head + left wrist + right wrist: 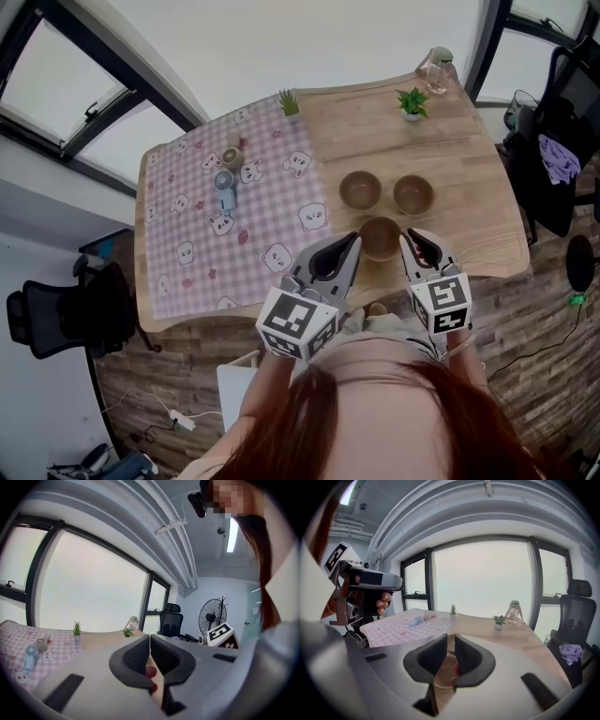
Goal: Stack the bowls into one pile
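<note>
Head view suggests the approach: right gripper (415,240) slightly open, left gripper (352,242) closed empty, nearest bowl (380,231) wants grasping next.

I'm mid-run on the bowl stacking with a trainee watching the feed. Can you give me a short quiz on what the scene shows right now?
1. How many bowls stand on the table, and are any of them stacked yet?
2. True or false: the bowls sit on the pink checked cloth.
3. Which gripper has its jaws apart?
A. left gripper
B. right gripper
C. both

Key
1. Three, none stacked: two at the back and one in front, nearest the grippers.
2. False: they stand on the bare wood beside the cloth.
3. B. The left gripper's jaws are together.
</note>
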`<state>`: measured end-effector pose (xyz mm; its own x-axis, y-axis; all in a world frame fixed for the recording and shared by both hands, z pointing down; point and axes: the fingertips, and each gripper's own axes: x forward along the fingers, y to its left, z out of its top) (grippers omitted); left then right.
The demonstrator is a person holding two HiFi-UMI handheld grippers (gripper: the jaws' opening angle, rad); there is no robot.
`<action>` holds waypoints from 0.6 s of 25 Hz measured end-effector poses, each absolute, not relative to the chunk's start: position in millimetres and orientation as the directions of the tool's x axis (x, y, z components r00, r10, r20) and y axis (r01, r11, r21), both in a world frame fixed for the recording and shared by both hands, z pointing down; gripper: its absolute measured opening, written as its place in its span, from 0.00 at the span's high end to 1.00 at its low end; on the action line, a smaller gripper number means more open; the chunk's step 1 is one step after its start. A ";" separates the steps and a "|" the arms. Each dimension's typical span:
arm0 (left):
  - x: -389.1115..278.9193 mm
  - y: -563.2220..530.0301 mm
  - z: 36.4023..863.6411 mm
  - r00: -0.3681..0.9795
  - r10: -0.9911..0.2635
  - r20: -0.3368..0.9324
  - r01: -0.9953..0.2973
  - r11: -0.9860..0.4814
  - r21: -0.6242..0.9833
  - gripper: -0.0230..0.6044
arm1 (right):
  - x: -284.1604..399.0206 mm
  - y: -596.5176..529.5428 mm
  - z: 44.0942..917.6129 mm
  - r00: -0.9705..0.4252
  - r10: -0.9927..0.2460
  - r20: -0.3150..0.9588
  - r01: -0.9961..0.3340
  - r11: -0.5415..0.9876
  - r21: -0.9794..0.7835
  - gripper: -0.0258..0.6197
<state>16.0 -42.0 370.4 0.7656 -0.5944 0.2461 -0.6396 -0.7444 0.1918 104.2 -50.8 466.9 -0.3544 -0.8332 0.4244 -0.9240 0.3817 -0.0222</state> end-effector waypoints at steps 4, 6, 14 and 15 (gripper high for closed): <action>15.3 -46.6 374.8 0.779 -0.573 0.254 -0.622 -0.758 0.198 0.95 | 103.8 -58.1 479.5 -0.339 -0.826 0.450 -0.928 0.373 -0.014 0.88; 15.0 -49.1 377.6 0.784 -0.566 0.256 -0.616 -0.762 0.200 0.95 | 103.8 -62.1 486.6 -0.332 -0.823 0.462 -0.929 0.370 -0.008 0.87; 13.5 -58.5 383.5 0.804 -0.534 0.262 -0.588 -0.781 0.210 0.95 | 105.3 -68.7 513.0 -0.300 -0.809 0.505 -0.937 0.349 0.004 0.86; 12.8 -59.2 384.5 0.805 -0.532 0.262 -0.586 -0.783 0.212 0.95 | 105.3 -68.9 516.4 -0.295 -0.808 0.510 -0.938 0.346 0.007 0.86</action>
